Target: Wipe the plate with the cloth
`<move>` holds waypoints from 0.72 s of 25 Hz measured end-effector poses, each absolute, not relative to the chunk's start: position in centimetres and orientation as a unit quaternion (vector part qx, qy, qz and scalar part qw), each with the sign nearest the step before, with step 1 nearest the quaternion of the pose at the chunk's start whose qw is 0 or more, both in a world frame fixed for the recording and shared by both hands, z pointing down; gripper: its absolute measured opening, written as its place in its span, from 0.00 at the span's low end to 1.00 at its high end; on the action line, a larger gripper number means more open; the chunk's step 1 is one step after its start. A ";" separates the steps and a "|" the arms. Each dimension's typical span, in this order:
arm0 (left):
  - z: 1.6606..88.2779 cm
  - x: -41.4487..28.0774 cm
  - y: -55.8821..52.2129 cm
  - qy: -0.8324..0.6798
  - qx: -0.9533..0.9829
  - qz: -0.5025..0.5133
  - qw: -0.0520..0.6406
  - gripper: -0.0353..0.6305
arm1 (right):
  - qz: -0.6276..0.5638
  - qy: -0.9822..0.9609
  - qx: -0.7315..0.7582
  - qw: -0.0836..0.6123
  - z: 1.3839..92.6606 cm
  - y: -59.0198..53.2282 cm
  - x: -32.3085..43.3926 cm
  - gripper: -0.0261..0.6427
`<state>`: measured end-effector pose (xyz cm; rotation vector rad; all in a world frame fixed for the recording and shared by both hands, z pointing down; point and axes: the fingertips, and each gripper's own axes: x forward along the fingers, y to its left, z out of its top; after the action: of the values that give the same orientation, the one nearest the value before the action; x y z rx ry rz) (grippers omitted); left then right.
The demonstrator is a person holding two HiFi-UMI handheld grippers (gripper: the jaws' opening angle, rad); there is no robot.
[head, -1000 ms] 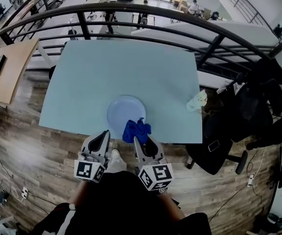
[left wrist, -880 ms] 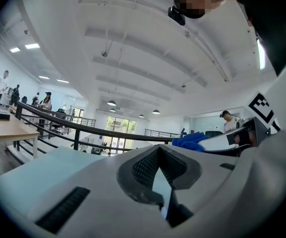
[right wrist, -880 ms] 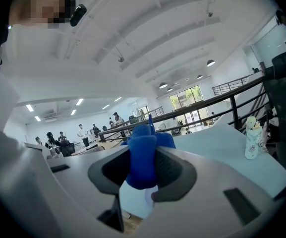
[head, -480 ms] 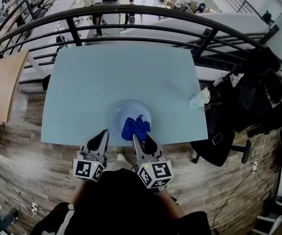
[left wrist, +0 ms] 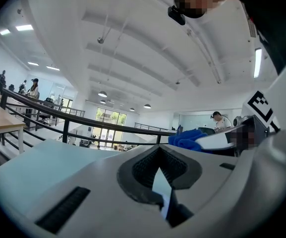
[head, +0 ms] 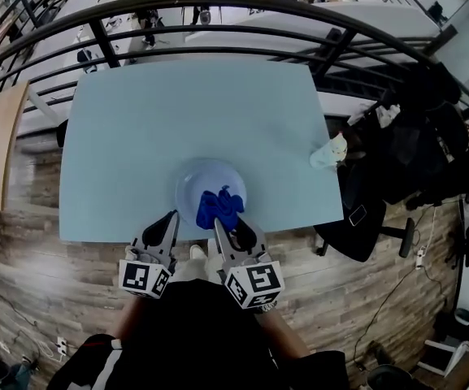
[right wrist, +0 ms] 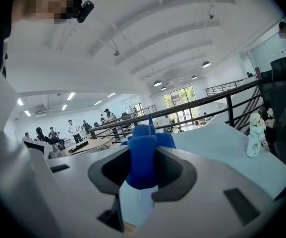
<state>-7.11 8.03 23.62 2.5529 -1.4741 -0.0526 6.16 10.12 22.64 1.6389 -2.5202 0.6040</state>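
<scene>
R gripper (head: 229, 223) is clamped on the blue cloth (head: 219, 204), which sits bunched on the plate (head: 188, 187), near-right part. L gripper (head: 169, 220) has jaws together, empty, just off the plate's near-left rim. Cloth is prob. soft, light and floppy, so a grip at the bunch suits. Plate may slide on the table (head: 136, 128).

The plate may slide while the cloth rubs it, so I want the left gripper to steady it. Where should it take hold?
Probably the near-left rim of the plate, approached from the near edge of the table, where the left gripper sits, jaws together, so open them first. That rim is bare; the cloth, pinched by the right gripper, covers the near-right part.
</scene>
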 end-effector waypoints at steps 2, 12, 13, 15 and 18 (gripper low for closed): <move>24.1 -7.0 7.6 -0.498 0.861 -0.015 0.099 0.05 | 0.202 -0.820 0.534 0.043 23.4 9.4 6.4 0.22; 26.2 -7.4 4.2 -0.516 0.848 0.014 0.116 0.05 | 0.231 -0.817 0.526 0.061 26.2 5.4 7.3 0.22; 26.4 -7.4 3.8 -0.518 0.847 0.017 0.117 0.05 | 0.234 -0.816 0.526 0.062 26.5 5.0 7.3 0.22; 26.9 -7.8 3.0 -0.521 0.845 0.020 0.120 0.05 | 0.239 -0.815 0.524 0.066 27.1 4.1 7.2 0.22; 27.8 -8.2 1.9 -0.526 0.842 0.025 0.121 0.05 | 0.247 -0.816 0.518 0.076 28.6 2.9 6.7 0.22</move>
<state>-8.19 1.91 27.83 2.4577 -1.5353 0.0719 6.74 2.92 28.56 1.5524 -2.4457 0.7392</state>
